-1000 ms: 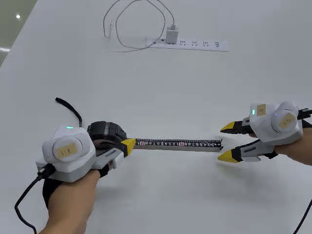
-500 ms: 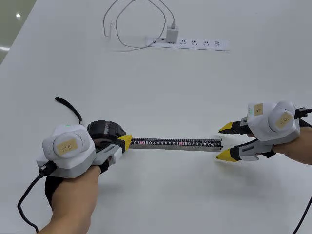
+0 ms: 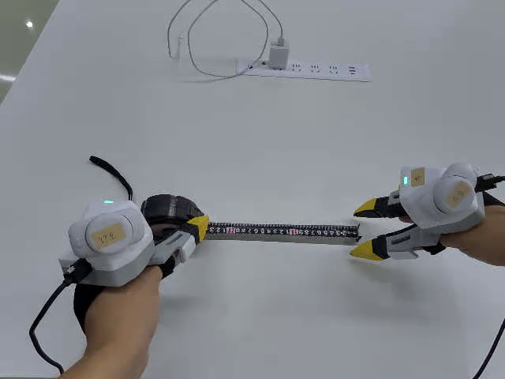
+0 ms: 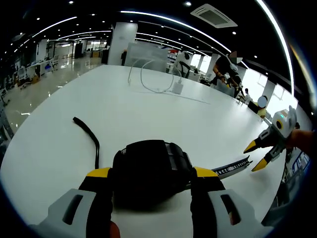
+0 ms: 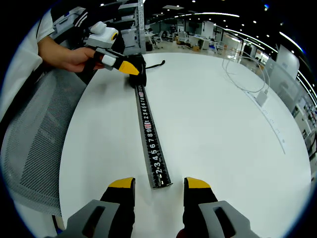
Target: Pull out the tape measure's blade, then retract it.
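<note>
Where the tape measure (image 3: 170, 215) sits: on the white tabletop (image 3: 260, 134), its black case clenched between the jaws of the left hand-held gripper (image 4: 151, 172).
Blade (image 5: 151, 134): drawn out, lying flat toward the right.
Right hand-held gripper (image 3: 364, 230): released, jaws spread level, with the blade's end between their tips and a gap on each side.

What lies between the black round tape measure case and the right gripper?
The pulled-out dark numbered blade, flat on the table, its tip ending at the open right gripper; the head view shows it.
</note>
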